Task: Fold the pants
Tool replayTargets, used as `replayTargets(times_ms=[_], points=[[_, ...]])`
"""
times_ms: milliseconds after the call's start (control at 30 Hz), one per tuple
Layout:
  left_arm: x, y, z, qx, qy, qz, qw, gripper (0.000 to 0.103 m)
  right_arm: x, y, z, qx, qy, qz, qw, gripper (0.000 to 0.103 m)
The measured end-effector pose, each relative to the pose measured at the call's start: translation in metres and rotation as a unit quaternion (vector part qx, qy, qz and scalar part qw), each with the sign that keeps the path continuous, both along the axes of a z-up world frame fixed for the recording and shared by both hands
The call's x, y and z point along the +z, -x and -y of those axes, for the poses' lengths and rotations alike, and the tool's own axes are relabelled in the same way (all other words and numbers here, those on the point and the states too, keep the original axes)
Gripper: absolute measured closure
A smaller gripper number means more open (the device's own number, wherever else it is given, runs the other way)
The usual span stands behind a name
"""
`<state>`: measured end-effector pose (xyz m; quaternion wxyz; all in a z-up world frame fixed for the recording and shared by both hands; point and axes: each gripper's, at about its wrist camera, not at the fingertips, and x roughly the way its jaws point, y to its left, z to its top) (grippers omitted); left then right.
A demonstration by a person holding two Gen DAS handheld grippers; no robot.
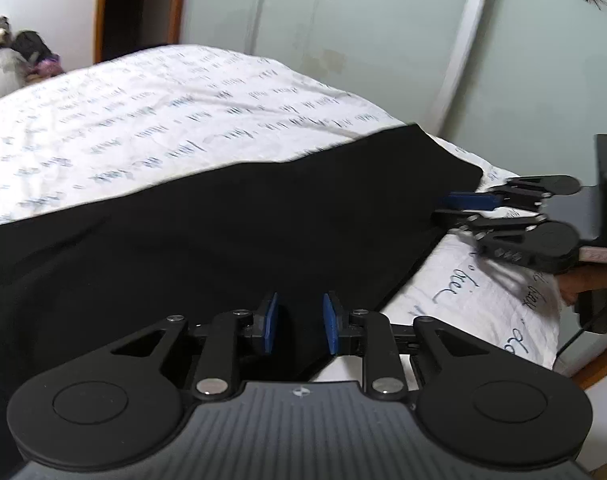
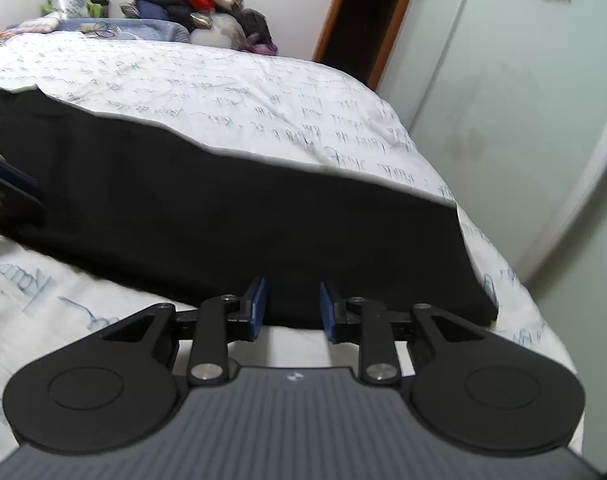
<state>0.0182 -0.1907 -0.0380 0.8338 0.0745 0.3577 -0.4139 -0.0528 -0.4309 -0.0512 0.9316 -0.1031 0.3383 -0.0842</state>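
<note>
Pants (image 1: 223,232) lie as a long folded strip along the bed's (image 1: 143,120) near edge, cross fold left, left gripper (image 1: 299,322) and right gripper (image 2: 291,306) both narrowly open, gripping nothing.

I see even, soft indoor light; the white bedspread (image 1: 151,120) is bright, the black pants (image 2: 223,216) lose detail, edges curve, slight motion blur.
</note>
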Motion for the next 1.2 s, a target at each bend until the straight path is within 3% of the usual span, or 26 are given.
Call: replayTargets(times_ms=[100,200,267,367,400,467,500,567,633,733,767,833,867,900,1067,1200], points=[[0.008,-0.002,-0.035,0.046,0.0,0.009,0.9989,0.079,0.022,0.005,-0.014,-0.002,-0.016,0.045,0.999,0.077],[0.015,-0.01,-0.085,0.123,-0.023,0.027,0.9918,0.079,0.044,-0.012,-0.044,0.057,-0.056,0.084,0.993,0.077],[0.02,-0.013,-0.121,0.183,-0.051,0.051,0.9805,0.078,0.054,-0.034,-0.073,0.113,-0.088,0.094,0.985,0.077],[0.028,-0.014,-0.178,0.269,-0.088,0.076,0.956,0.074,0.062,-0.084,-0.125,0.203,-0.134,0.088,0.966,0.077],[0.029,-0.014,-0.196,0.29,-0.094,0.076,0.9491,0.068,0.062,-0.104,-0.144,0.233,-0.144,0.083,0.958,0.077],[0.026,-0.012,-0.231,0.339,-0.098,0.07,0.9329,0.022,0.058,-0.147,-0.178,0.275,-0.158,0.061,0.946,0.071],[0.024,-0.009,-0.246,0.363,-0.099,0.068,0.9241,0.018,0.055,-0.168,-0.191,0.292,-0.167,0.051,0.941,0.069],[0.015,-0.004,-0.272,0.386,-0.103,0.049,0.9155,0.018,0.045,-0.21,-0.215,0.315,-0.186,0.019,0.93,0.066],[0.003,0.002,-0.29,0.396,-0.098,0.024,0.9127,0.018,0.032,-0.247,-0.233,0.32,-0.194,-0.016,0.927,0.065],[-0.001,0.014,-0.298,0.395,-0.09,0.032,0.9138,0.018,0.004,-0.292,-0.245,0.325,-0.217,-0.085,0.917,0.057],[0.0,0.015,-0.295,0.394,-0.096,0.038,0.9134,0.018,-0.004,-0.301,-0.25,0.323,-0.227,-0.101,0.913,0.057],[0.004,0.01,-0.292,0.397,-0.096,0.05,0.9113,0.018,-0.021,-0.305,-0.25,0.32,-0.241,-0.115,0.909,0.072],[0.007,0.009,-0.29,0.397,-0.093,0.055,0.9115,0.018,-0.022,-0.305,-0.247,0.321,-0.245,-0.11,0.908,0.088],[0.009,0.007,-0.291,0.397,-0.09,0.059,0.9116,0.018,-0.021,-0.305,-0.247,0.322,-0.249,-0.105,0.907,0.092],[0.02,-0.016,-0.29,0.409,-0.078,0.085,0.9054,0.018,-0.012,-0.293,-0.253,0.312,-0.207,-0.066,0.925,0.097],[0.017,-0.024,-0.289,0.424,-0.109,0.095,0.8942,0.018,-0.011,-0.287,-0.268,0.301,-0.146,-0.036,0.942,0.101]])
